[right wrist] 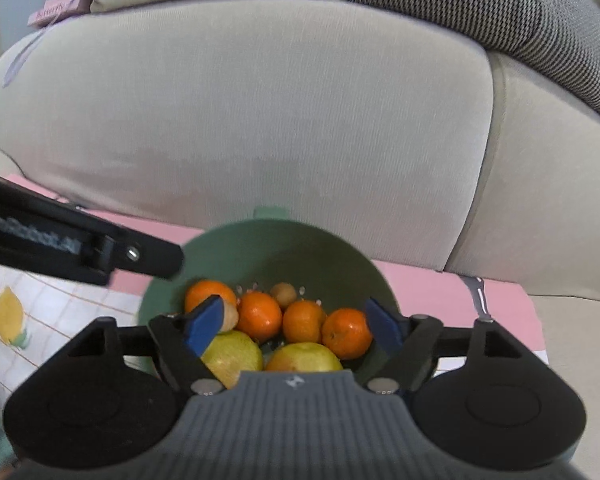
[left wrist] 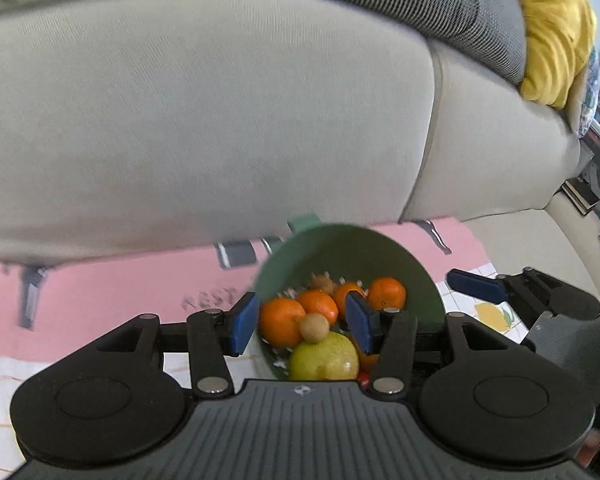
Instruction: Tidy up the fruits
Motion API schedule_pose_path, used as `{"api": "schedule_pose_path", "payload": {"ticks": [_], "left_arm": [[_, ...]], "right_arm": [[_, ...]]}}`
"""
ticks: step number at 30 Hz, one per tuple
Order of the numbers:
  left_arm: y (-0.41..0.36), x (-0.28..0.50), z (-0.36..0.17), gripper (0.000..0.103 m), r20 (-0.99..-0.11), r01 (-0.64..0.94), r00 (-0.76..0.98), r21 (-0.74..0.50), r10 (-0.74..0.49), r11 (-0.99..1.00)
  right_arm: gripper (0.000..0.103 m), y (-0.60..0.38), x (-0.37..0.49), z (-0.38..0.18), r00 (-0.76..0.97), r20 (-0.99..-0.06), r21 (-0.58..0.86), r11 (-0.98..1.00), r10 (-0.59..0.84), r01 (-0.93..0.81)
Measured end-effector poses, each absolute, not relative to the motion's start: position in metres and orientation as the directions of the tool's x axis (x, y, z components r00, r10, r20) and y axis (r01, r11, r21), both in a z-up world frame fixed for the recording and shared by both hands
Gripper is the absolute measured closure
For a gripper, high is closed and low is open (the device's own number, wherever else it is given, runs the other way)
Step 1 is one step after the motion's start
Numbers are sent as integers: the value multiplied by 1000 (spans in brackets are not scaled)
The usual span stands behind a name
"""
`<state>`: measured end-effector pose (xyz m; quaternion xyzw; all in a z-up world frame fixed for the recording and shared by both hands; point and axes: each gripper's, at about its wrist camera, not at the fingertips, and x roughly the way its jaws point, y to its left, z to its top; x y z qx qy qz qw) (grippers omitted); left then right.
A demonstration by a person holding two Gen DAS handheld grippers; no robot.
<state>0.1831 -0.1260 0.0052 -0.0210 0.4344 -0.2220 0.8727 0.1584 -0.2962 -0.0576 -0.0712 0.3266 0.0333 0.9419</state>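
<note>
fruits are heaped in a green colander (right wrist: 268,248) on a pink mat (left wrist: 112,280), right in front of both tools and backed by a beige sofa (left wrist: 204,120). left to right in the right wrist view: a mandarin (right wrist: 206,292) partly behind the near blue pad, another mandarin (right wrist: 259,316), a small brown fruit (right wrist: 283,294) farther back, then two more mandarins (right wrist: 303,321) and (right wrist: 346,332); two yellow-green fruits (right wrist: 232,354) and (right wrist: 305,358) lie nearest the camera.

left gripper (left wrist: 304,322) has its jaws part open, empty, straddling the colander's near rim; a mandarin (left wrist: 281,321) and a small brown fruit (left wrist: 315,327) sit between the pads. right gripper (right wrist: 294,326) is spread wider, also empty, just over the pile, its gap spanning the middle mandarins. the round fruit offers no long axis to align with.

both look about equally near. likely hindrances: fruit touching fruit, the colander wall, and the other tool's arm (right wrist: 80,248) reaching in from the left. a lemon-print cloth (right wrist: 16,320) lies to the left.
</note>
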Motion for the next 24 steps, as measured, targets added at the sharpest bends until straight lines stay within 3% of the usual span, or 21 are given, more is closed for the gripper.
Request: {"api": "schedule_pose_path", "payload": {"ticks": [11, 22, 24], "left_arm": [[-87, 128, 67, 40, -597, 363, 747, -4, -293, 932], [-45, 64, 89, 37, -460, 251, 864, 40, -205, 967], [-43, 53, 89, 31, -445, 221, 880, 69, -169, 973]], "right_arm": [[4, -273, 104, -6, 874, -480, -24, 995, 76, -99], [4, -236, 39, 16, 911, -383, 56, 988, 152, -141], [4, -228, 29, 15, 918, -374, 49, 991, 135, -126]]}}
